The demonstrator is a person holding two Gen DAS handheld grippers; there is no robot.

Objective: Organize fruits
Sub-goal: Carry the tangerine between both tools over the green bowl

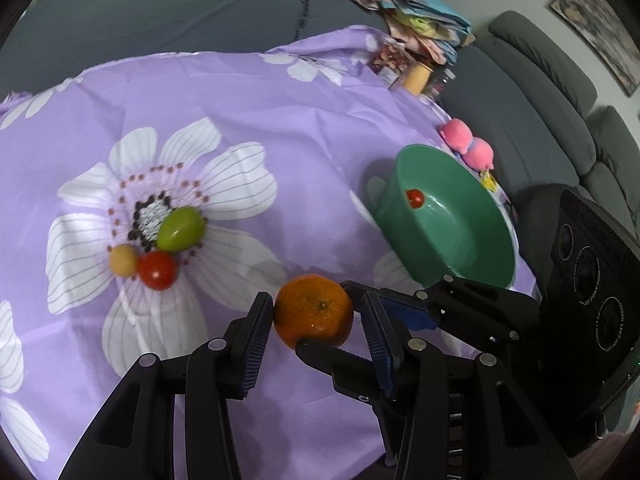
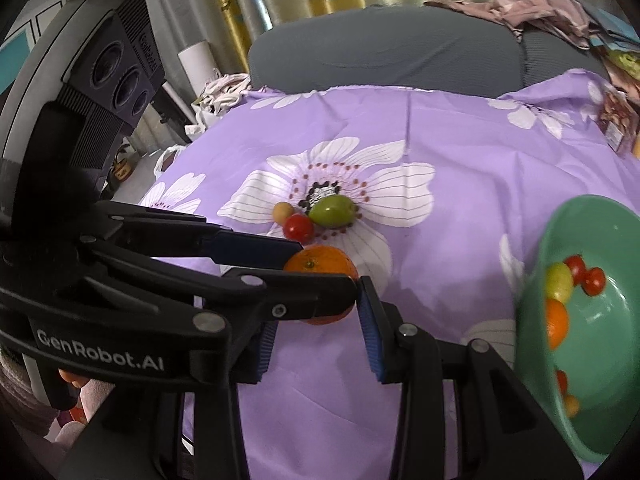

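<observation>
I have the mandarin clamped crosswise in both my left gripper and right gripper. Ahead lie a green fruit, a cherry tomato and a small tan fruit; to the right, the green bowl.

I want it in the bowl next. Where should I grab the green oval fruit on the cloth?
Probably pinch the green oval fruit across its narrow middle, coming from above: it lies on its side, and the round red tomato and small tan fruit crowd one end.
</observation>
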